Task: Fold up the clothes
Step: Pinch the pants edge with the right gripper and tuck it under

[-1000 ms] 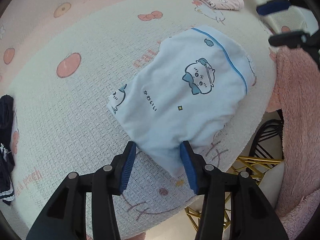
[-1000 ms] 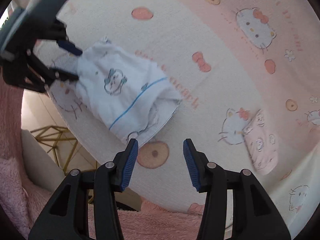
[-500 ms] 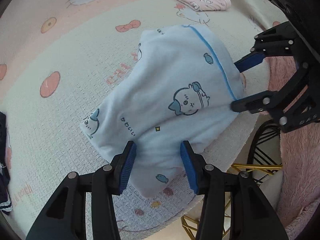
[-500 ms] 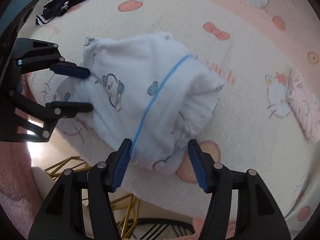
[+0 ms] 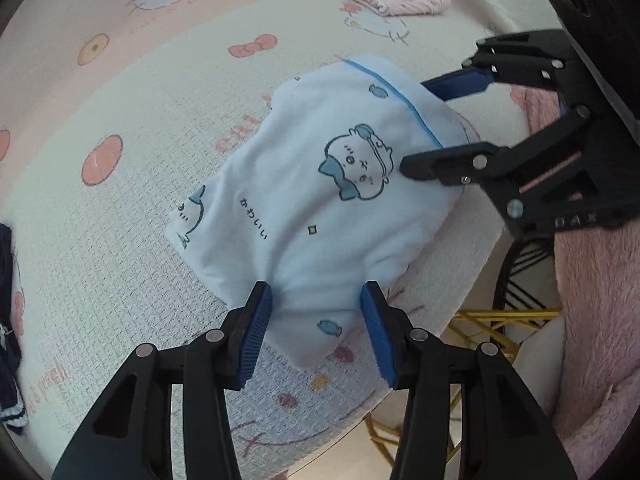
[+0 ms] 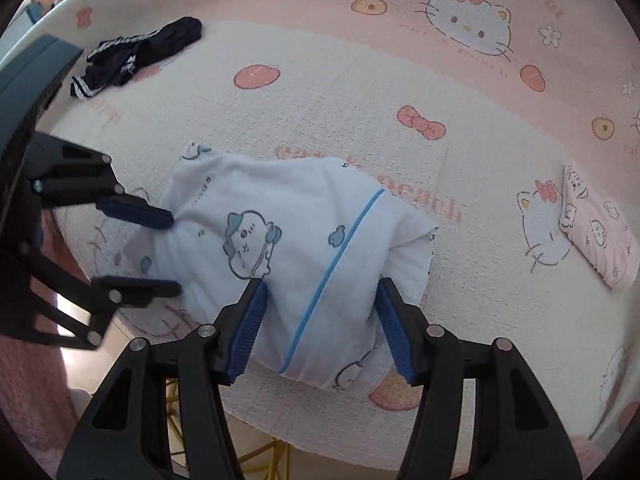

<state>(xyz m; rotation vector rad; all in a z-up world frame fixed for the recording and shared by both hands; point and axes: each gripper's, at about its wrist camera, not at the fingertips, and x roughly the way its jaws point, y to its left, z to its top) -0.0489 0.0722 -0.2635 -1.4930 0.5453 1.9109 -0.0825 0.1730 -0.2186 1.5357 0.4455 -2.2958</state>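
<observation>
white garment (image 5: 320, 208) between both spread grippers — left gripper (image 5: 316, 328), right gripper (image 6: 320, 320).

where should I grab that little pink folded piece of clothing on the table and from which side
The pink folded garment lies flat and apart from the pale blue garment, near the tablecloth edge on the right gripper's side. Probably best: come down from above with the right gripper and pinch across one short end, where the layers stack, so that they lift together.
</observation>
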